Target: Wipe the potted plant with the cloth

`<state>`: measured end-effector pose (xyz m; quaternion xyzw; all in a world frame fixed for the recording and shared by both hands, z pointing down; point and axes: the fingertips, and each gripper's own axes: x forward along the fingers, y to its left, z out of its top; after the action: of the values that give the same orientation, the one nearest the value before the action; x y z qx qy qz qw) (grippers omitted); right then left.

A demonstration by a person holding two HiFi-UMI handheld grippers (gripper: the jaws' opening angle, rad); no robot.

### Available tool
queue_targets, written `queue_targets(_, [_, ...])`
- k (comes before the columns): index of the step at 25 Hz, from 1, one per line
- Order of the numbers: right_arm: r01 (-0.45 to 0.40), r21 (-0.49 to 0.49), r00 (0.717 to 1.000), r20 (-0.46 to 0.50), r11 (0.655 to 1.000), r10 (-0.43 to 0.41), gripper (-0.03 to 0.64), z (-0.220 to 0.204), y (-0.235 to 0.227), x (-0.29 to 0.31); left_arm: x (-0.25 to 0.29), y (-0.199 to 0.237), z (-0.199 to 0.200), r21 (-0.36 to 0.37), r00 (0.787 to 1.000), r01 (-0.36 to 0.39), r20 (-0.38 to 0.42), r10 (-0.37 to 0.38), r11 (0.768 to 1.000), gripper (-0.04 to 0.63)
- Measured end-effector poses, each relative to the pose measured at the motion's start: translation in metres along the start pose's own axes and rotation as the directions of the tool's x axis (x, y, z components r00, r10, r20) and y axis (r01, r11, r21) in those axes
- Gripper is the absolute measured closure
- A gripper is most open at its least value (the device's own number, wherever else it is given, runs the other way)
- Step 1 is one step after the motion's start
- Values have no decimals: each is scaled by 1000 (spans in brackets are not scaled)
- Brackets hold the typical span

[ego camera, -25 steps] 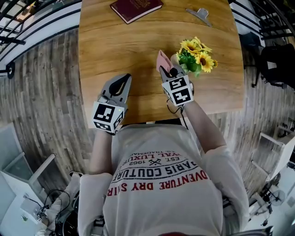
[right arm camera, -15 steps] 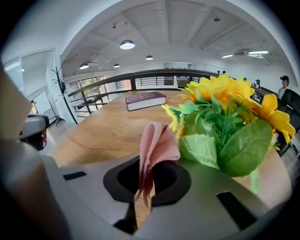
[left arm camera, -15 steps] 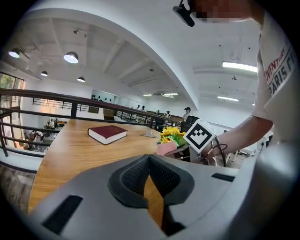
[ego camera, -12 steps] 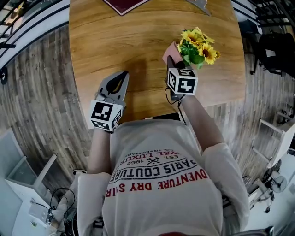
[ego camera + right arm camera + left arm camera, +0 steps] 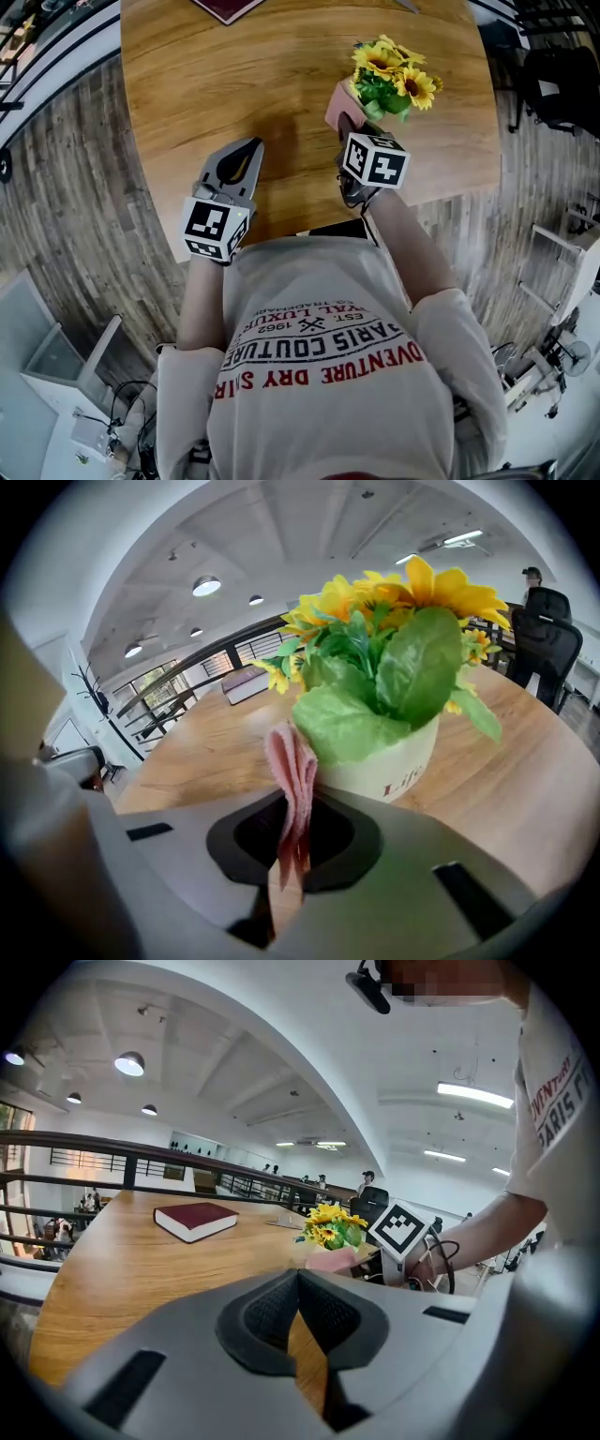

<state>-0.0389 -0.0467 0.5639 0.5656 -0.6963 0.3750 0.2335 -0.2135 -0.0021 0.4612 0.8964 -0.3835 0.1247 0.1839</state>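
At two o'clock on the table [image 5: 234, 84], your right gripper [image 5: 347, 127], pinching the cloth [image 5: 337, 98], has rolled and drawn beside the potted plant [image 5: 389, 80], so wiping can start; your left gripper [image 5: 239, 159] waits at seven o'clock, jaws pressed together, empty.

The head view looks steeply down from above the person's shoulders onto the wooden worktop [image 5: 281, 75], seeing the left claw [image 5: 249, 148] and the right claw [image 5: 348, 127] from behind. The left claw view sits low over the worktop and faces almost level across it; the potted sunflower plant [image 5: 335, 1226] lies well ahead, to the right of its jaws. The right claw view tilts downward, with that plant very near, just beyond its tips. All three views share the plant, the pink cloth [image 5: 292, 761] and the worktop.
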Motion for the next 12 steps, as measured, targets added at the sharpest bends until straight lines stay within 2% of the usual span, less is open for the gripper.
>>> queue_targets(7, [0, 41, 1000, -30, 999, 2, 580, -14, -22, -1, 8, -7, -8, -11, 1000, -4, -31, 4, 1000, 580])
queue_targets(12, [0, 33, 999, -49, 999, 2, 580, -28, -34, -11, 17, -20, -10, -10, 999, 11, -34, -12, 1000, 580])
